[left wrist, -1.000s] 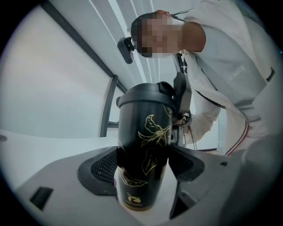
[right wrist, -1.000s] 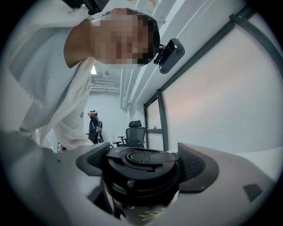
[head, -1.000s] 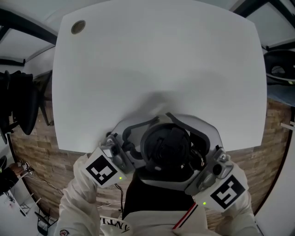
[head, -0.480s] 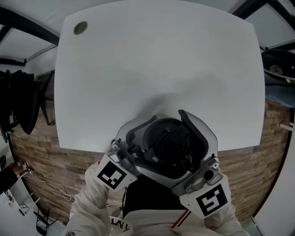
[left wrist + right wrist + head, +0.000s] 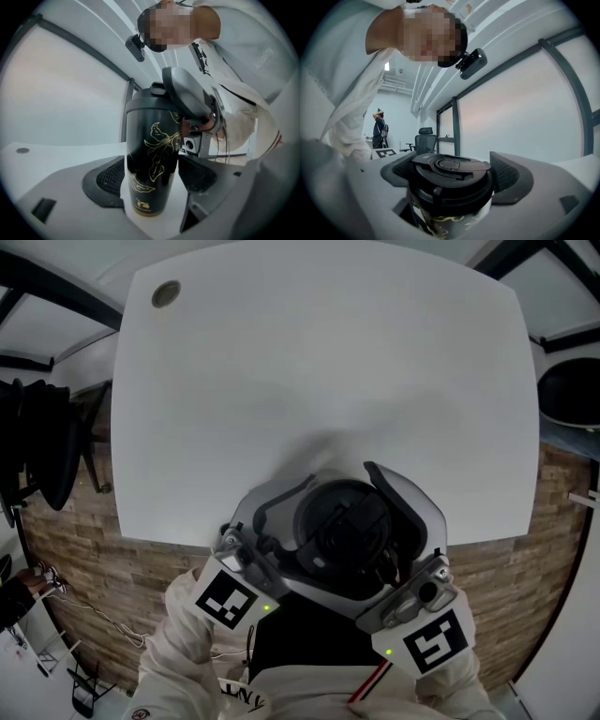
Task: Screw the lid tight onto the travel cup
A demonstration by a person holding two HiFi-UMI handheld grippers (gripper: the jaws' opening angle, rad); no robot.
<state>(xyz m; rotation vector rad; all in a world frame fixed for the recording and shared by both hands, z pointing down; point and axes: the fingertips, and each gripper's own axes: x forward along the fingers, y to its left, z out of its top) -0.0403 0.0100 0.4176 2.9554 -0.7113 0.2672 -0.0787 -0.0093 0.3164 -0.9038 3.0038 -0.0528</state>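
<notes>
A black travel cup point(image 5: 152, 154) with gold leaves stands at the near edge of a white bench point(image 5: 319, 362). The left tongs point(image 5: 153, 178) clasp its body, and the right tongs point(image 5: 454, 174) clasp its lid point(image 5: 450, 164).

The white tabletop point(image 5: 328, 381) has rounded corners and a plain, even surface. A round cable hole point(image 5: 166, 293) sits in its far left corner. Close to the near edge stands a black cup point(image 5: 152, 159) with gold leaf drawings, upright, its base flat on the white surface and a black lid point(image 5: 452, 171) on top.
</notes>
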